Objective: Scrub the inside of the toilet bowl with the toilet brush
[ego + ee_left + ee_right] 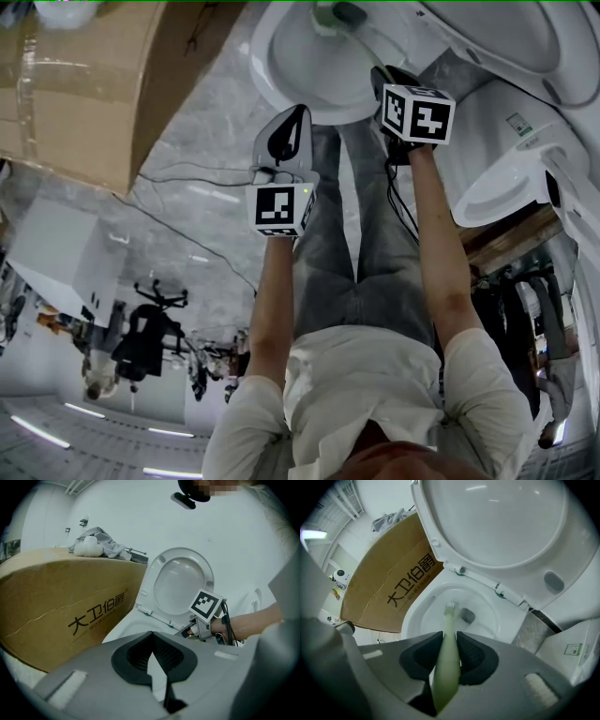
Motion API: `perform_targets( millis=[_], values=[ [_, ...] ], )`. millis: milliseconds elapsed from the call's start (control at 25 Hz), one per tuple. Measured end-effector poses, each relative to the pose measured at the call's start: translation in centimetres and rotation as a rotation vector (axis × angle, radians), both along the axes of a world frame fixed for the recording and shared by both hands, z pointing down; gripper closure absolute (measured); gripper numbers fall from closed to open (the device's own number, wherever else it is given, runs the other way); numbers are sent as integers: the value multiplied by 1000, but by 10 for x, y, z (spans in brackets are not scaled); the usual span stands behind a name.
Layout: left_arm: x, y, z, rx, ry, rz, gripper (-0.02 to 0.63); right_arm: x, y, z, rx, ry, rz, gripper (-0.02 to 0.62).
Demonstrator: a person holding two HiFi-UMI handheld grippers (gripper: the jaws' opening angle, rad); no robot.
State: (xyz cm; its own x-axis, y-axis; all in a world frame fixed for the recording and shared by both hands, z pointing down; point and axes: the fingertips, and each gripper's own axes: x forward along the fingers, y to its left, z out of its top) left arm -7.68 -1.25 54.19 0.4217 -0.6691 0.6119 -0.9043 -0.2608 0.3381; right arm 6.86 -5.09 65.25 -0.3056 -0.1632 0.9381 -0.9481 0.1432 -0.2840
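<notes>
The white toilet bowl (pixel 309 70) (pixel 487 616) stands open, its lid (pixel 506 522) (pixel 180 583) raised. My right gripper (pixel 392 84) (pixel 449 641) is shut on the pale green handle of the toilet brush (pixel 446 667). The handle reaches down into the bowl. The brush head (pixel 450 607) (pixel 330 14) sits on the inner wall beside the drain hole (pixel 467 616). My left gripper (pixel 286 141) (pixel 152 641) hangs to the left of the bowl's rim, shut and with nothing in it. From the left gripper view I see the right gripper's marker cube (pixel 206 605) over the bowl.
A large cardboard box (pixel 84 84) (pixel 389 583) (pixel 70 611) stands close against the toilet's left side, with a bundle of cloth (pixel 93 545) on top. A second white toilet (pixel 516 178) sits to the right. The person's legs (pixel 356 244) are in front of the bowl.
</notes>
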Motion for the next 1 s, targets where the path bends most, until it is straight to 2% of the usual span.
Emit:
perform_targets(
  millis=[200, 520, 760, 1000],
  values=[
    [0, 6, -1, 3, -1, 6, 588, -21, 23, -3, -8, -57, -54, 497],
    [-1, 16, -2, 11, -3, 15, 588, -35, 58, -8, -34, -93, -123, 497],
    [-1, 24, -1, 13, -6, 27, 588, -41, 87, -13, -43, -74, -227, 495],
    [0, 28, -2, 15, -11, 43, 588, -38, 110, -14, -50, -39, -283, 497]
  ],
)
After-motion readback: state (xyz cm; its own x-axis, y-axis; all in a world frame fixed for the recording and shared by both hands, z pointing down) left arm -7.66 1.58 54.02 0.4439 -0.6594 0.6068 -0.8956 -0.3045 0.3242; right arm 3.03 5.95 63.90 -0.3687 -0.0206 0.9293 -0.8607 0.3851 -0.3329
